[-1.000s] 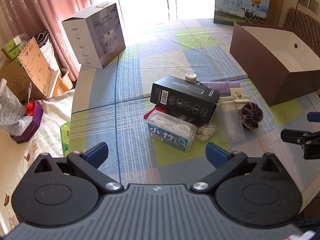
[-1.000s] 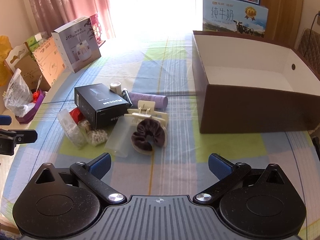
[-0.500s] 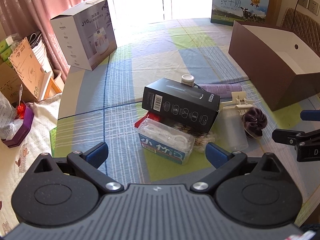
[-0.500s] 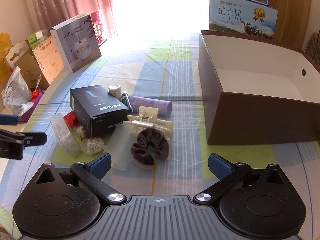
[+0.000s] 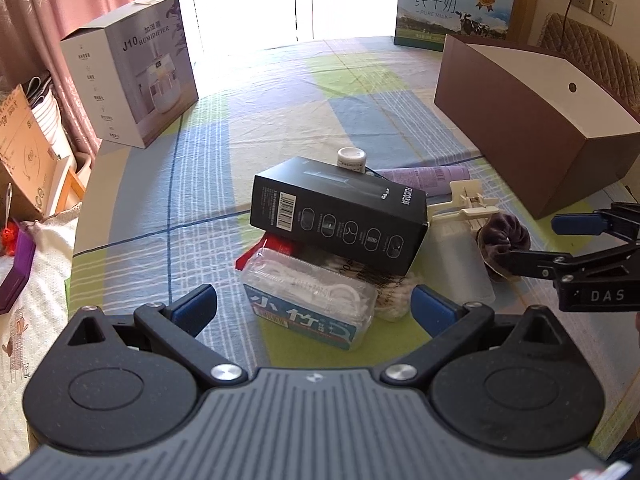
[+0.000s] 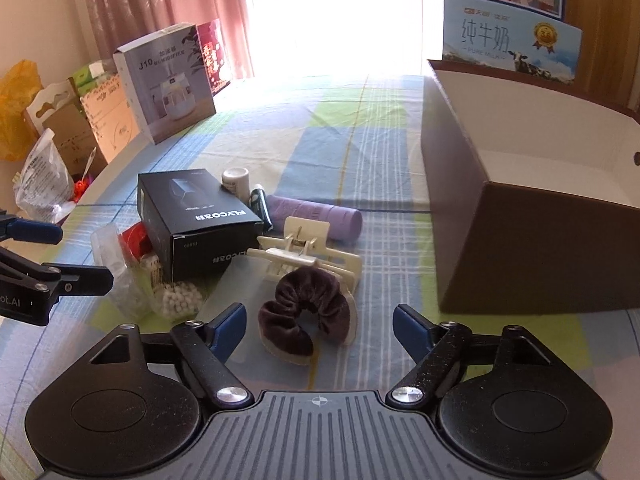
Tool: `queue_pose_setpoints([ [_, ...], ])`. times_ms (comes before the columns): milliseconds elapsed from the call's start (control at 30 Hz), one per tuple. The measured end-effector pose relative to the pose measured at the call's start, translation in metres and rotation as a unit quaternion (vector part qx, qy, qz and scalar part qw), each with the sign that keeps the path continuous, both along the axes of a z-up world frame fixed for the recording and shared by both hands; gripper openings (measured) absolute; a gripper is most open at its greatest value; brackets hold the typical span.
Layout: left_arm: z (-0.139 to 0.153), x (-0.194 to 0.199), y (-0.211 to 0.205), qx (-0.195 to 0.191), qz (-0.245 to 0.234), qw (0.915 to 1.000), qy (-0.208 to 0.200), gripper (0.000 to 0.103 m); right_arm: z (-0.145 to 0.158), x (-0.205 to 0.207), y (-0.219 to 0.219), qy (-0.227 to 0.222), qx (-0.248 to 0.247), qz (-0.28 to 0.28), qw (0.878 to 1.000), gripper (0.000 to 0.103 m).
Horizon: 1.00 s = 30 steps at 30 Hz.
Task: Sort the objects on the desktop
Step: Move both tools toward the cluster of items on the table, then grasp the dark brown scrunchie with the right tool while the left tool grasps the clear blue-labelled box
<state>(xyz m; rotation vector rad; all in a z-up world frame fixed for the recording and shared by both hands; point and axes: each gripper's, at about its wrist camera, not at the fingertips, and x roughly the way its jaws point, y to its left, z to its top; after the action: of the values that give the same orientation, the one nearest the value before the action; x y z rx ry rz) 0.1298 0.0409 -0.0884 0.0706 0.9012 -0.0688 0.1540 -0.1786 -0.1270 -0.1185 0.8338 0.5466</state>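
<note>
A: Which step is in hand, do you think?

B: I judge it is the approach, before the first pick. The left gripper [image 5: 314,304] has its fingers wide apart and holds nothing; the floss box [image 5: 310,304] lies on the table between its blue pads [image 5: 196,306], not yet touched. The right gripper [image 6: 316,330] is also spread wide and empty, with the brown hair tie [image 6: 306,310] just in front of it.

A: And the next move?

B: Probably each gripper goes down over its thing and closes. The floss box is partly under the black box [image 5: 340,216], so it should be drawn out toward the gripper with care, or the black box may slide. After that, I suppose, the things go into the brown box [image 6: 532,216], which stands open to the right of the black box and looks empty as far as I can see.

A: What is around the black box?

B: Just beside it, on the hair tie's side, lies a cream hair clip [image 6: 304,250]. Behind it are a small white jar [image 6: 236,180] and a purple tube [image 6: 316,216].

A: Any writing?

B: The black box reads "FLYCO". Farther away, the grey carton [image 5: 132,68] reads "J10 HUMIDIFIER", and the blue carton [image 5: 454,6] behind the brown box reads "PURE MILK". The floss box carries blue Chinese characters.
</note>
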Motion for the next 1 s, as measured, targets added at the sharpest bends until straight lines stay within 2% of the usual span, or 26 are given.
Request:
queue_pose_setpoints([
  [367,-0.013,0.011,0.002,0.004,-0.029,0.9996,0.002,0.102,-0.019,0.014,0.009,0.008,-0.009,0.007,1.0,0.065],
  [467,-0.014,0.012,0.002,0.007,-0.038,0.9993,0.0,0.102,-0.021,0.017,0.009,0.015,-0.005,0.013,1.0,0.05],
  [533,-0.015,0.012,0.002,0.009,-0.043,0.999,0.0,0.102,-0.023,0.017,0.009,0.021,-0.003,0.021,1.0,0.033],
  [633,-0.017,0.013,0.003,0.014,-0.05,0.9987,-0.002,0.102,-0.022,0.016,0.007,0.022,0.001,0.02,1.0,0.023],
  [833,-0.019,0.014,0.006,0.018,-0.067,0.9976,-0.004,0.102,-0.016,0.012,-0.005,0.03,0.002,0.009,1.0,0.019],
  [1000,-0.023,0.015,0.006,0.025,-0.09,0.9956,-0.007,0.102,-0.012,0.008,-0.026,0.041,0.004,-0.022,0.999,0.019],
])
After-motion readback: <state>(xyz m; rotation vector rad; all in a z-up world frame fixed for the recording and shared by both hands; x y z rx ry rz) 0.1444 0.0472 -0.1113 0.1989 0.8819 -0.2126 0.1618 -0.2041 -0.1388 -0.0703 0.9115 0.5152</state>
